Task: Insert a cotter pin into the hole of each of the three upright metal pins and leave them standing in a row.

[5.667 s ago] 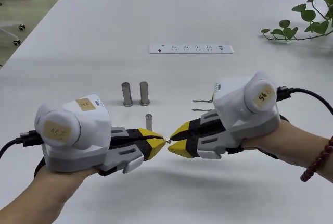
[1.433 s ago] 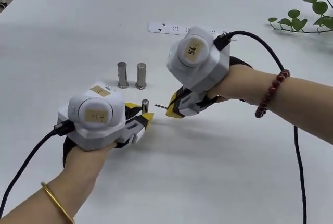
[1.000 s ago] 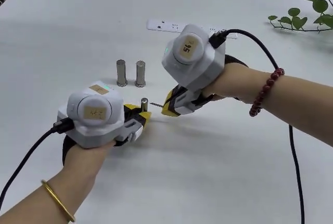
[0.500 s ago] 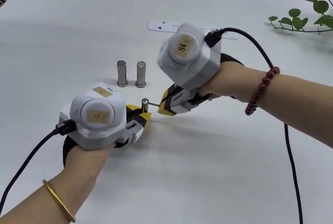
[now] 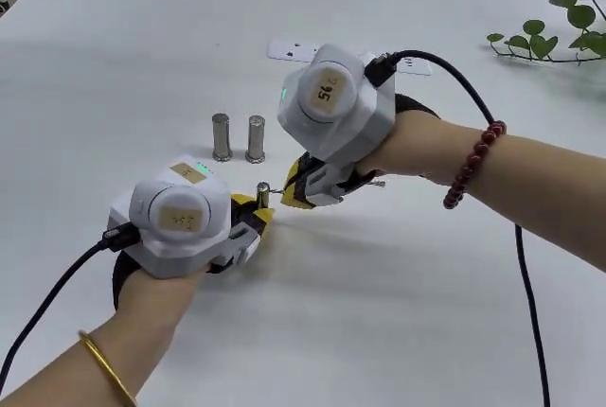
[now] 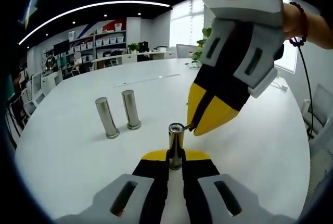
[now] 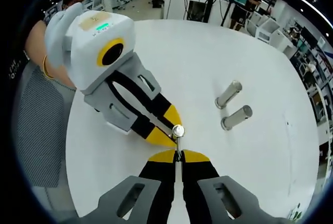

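The left tongs (image 5: 261,212) are clamped on a short, silvery cylindrical metal pin (image 5: 262,193), which stands upright on the white worktop (image 5: 142,47). In the left gripper view their yellow-tipped black jaws press on the lower half of the metal pin (image 6: 175,139) from both sides. Its shaft is smooth and polished, and its top has a rounded rim around a darker centre. Its foot is hidden between the jaws.

The right tongs (image 5: 284,197) are just to the right of the metal pin and tilt down toward it. Their jaws are pressed together on a thin wire cotter pin (image 6: 191,127). The wire points at the upper end of the metal pin and meets it just under the top rim. Whether its tip has entered the hole cannot be told. In the right gripper view the cotter pin (image 7: 178,146) runs straight from the jaw tips to the top of the metal pin.

Beyond the metal pin and a little to its left, a second metal pin (image 5: 221,136) and a third metal pin (image 5: 256,138) stand upright side by side. They are near each other but apart, and each has a small flared foot. Farther beyond the metal pin a white power strip (image 5: 294,49) lies flat, and well off to its right is a leafy green plant sprig (image 5: 559,24).
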